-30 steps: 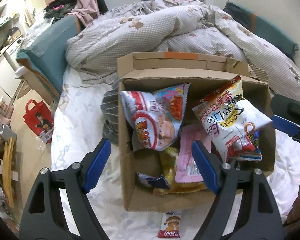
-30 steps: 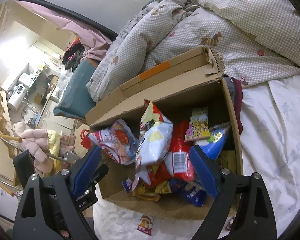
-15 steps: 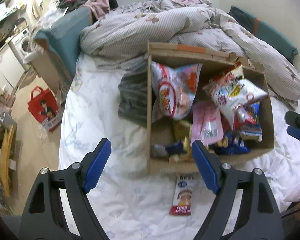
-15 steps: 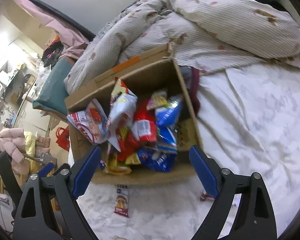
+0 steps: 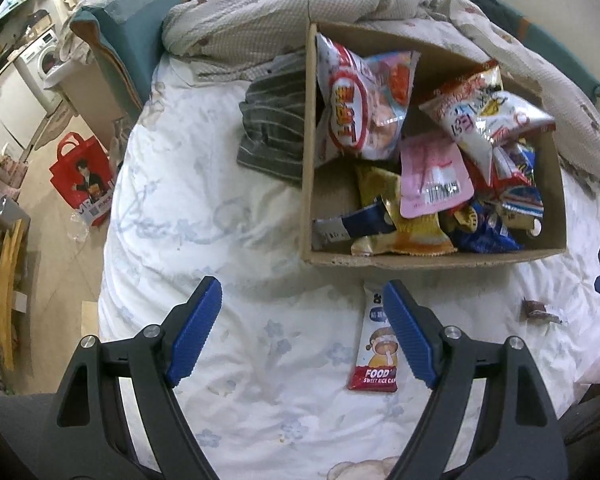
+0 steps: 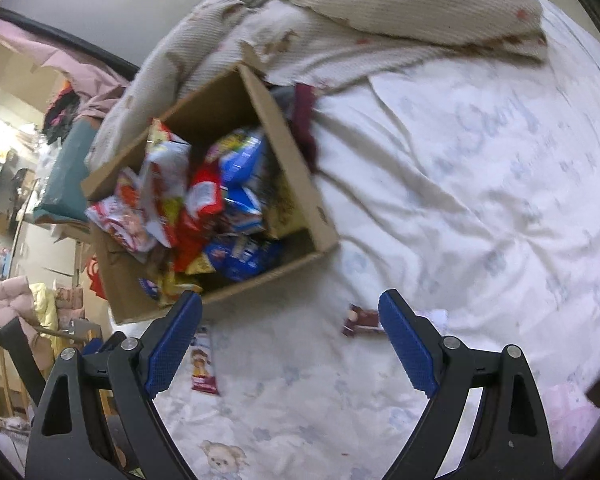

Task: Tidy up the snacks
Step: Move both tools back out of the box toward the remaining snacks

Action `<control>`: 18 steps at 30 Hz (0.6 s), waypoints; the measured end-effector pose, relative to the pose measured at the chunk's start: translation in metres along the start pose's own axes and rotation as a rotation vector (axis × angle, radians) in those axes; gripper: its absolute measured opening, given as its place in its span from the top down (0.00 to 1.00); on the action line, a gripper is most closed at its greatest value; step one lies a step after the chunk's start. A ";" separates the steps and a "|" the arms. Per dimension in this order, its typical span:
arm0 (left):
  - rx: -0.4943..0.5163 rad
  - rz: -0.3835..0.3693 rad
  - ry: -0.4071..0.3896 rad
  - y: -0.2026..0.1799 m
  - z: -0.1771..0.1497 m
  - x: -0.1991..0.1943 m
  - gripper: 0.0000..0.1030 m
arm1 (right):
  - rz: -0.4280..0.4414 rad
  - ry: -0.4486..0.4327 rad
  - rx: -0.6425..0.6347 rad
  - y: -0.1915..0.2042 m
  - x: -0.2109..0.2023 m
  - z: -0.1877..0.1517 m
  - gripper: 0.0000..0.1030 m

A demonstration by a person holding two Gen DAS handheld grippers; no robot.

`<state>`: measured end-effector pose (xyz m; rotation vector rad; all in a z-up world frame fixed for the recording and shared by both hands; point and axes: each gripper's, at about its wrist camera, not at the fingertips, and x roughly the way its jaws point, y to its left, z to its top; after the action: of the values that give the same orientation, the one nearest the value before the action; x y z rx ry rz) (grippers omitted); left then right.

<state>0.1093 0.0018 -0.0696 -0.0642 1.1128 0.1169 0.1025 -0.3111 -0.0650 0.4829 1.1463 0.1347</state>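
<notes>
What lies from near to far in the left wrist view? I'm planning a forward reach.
Left gripper → rice cake packet on the sheet → cardboard box near wall → pink pouch inside → rumpled quilt beyond the box.

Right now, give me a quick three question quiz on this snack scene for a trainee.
1. True or false: the rice cake packet lies inside the cardboard box.
2. How many snacks lie loose on the sheet? A one, B two, C four.
3. Fill in: both the left gripper and the right gripper are ____.

Key: 1 false, it lies on the sheet in front of the box. 2 B, with the brown wrapper. 3 open.
</notes>
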 end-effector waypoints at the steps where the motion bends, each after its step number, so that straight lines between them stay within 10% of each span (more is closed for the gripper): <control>1: 0.003 0.000 0.010 -0.001 -0.001 0.003 0.22 | -0.009 0.011 0.011 -0.004 0.003 -0.001 0.11; 18: 0.016 -0.109 0.191 -0.020 -0.012 0.060 0.22 | -0.045 0.093 0.309 -0.070 0.027 -0.006 0.11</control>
<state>0.1275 -0.0152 -0.1289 -0.1235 1.2980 0.0043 0.0984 -0.3617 -0.1203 0.7296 1.2752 -0.0614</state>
